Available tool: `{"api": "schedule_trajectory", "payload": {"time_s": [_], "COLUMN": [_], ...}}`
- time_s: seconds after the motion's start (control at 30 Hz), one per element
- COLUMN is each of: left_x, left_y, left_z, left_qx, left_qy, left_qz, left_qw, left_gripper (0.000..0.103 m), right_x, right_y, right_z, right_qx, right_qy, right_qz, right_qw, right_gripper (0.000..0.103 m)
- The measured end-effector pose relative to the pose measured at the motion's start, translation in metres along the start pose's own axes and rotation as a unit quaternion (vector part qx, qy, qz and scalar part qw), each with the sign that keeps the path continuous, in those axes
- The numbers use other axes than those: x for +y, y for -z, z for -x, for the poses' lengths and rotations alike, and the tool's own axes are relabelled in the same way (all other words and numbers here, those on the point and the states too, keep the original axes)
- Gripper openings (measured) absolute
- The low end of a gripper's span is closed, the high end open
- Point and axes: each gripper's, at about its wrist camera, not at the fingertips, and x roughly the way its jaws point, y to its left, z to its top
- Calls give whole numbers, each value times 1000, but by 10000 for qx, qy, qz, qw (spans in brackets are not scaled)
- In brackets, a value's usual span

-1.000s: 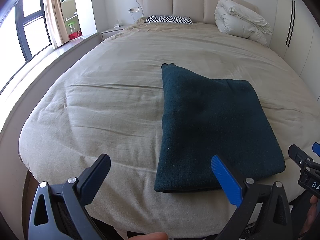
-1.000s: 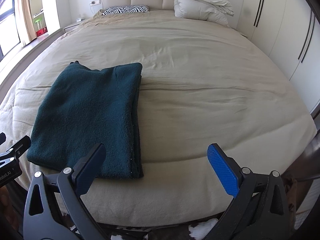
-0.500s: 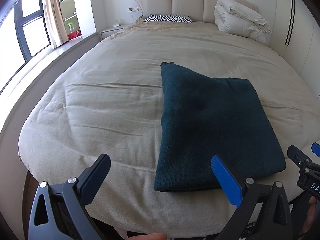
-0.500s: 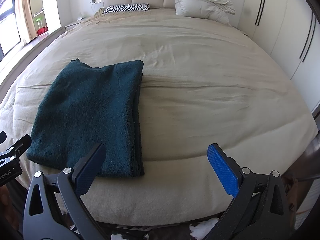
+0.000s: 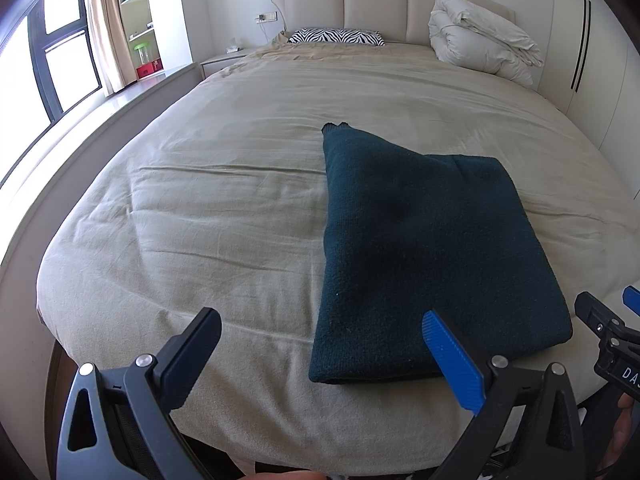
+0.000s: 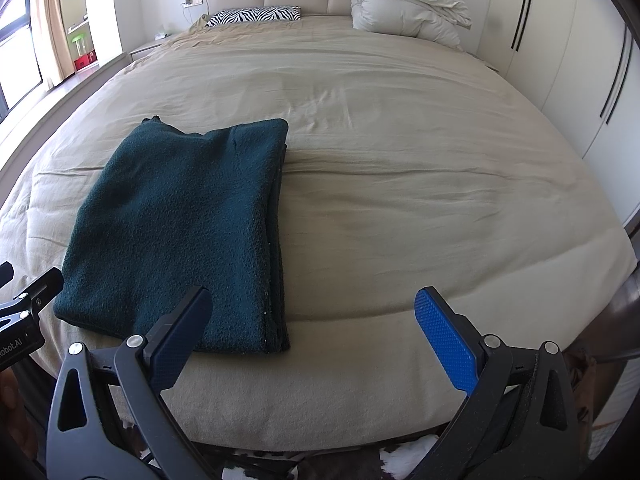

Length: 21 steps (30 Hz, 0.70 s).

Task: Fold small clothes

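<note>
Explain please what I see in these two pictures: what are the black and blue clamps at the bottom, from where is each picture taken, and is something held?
No robot is here. A person holds one two-finger gripper in each hand, and a wide-angle camera on each looks forward along its fingers. One picture comes from the left gripper, the other from the right gripper. Both stand open and hold nothing. On the large beige bed lies a folded dark green knitted garment, near the foot edge. Far back are a zebra-striped pillow and a bundled white duvet.
</note>
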Motion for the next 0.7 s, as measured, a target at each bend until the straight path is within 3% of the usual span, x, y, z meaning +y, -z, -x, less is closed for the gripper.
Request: {"api": "schedule_trajectory", "payload": {"time_s": [0.7], "left_x": [6], "left_y": [-1], "left_z": [-5], "left_qx": [0], "left_qy": [41], "left_qz": [-51], "left_qw": [10000], "left_gripper": [103], "right_x": [-4], "right_y": [2], "right_z": [-4], "right_qx": [51], "right_qy": [-57], "right_qz": [-52], "right_qw": [10000], "right_gripper": [103]}}
